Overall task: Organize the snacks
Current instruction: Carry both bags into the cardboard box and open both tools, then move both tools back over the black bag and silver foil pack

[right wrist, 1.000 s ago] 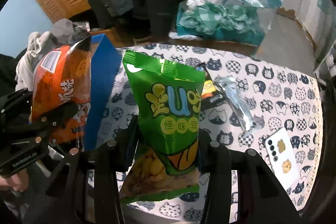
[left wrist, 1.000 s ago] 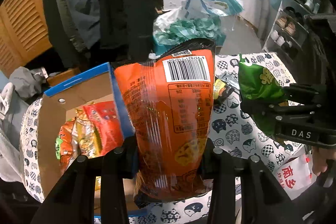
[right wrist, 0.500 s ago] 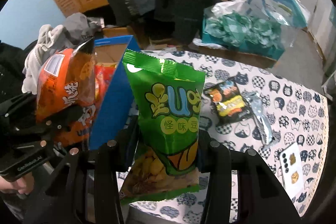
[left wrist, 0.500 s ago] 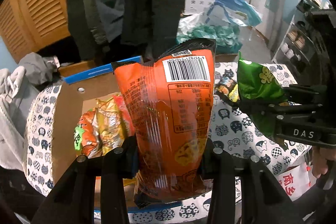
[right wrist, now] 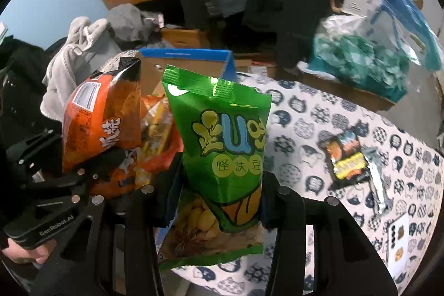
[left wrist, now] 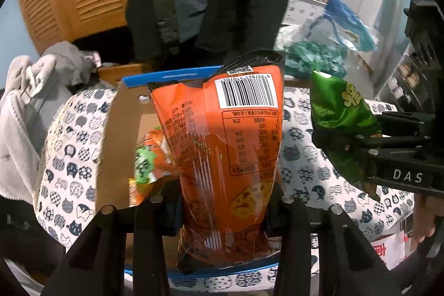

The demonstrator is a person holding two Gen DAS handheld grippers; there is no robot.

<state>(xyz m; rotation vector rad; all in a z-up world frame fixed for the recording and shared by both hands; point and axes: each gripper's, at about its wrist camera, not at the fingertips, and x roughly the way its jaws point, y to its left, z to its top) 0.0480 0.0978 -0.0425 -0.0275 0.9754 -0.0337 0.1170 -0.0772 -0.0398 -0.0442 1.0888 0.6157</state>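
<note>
My left gripper [left wrist: 224, 205] is shut on an orange snack bag [left wrist: 222, 146], held upright with its barcode side toward the camera, above the open blue-edged cardboard box [left wrist: 122, 129]. Inside the box lie several orange and green snack packs [left wrist: 149, 160]. My right gripper [right wrist: 222, 193] is shut on a green snack bag [right wrist: 224, 154], held upright just right of the box [right wrist: 194, 57]. The orange bag [right wrist: 100, 124] and left gripper [right wrist: 69, 185] show at the left of the right wrist view. The green bag [left wrist: 338, 107] and right gripper [left wrist: 388, 146] appear at the right of the left wrist view.
The table has a cat-print cloth [right wrist: 319, 129]. On it lie a black snack packet [right wrist: 345, 157], a silver wrapper [right wrist: 376, 185] and a white phone [right wrist: 398, 237]. Grey clothes [right wrist: 83, 46] pile at the left; a teal-filled plastic bag [right wrist: 360, 60] stands behind the table.
Both grippers have carried their bags leftward across the table; the box now lies under the orange bag, and the green bag has come up to the box's right wall.
</note>
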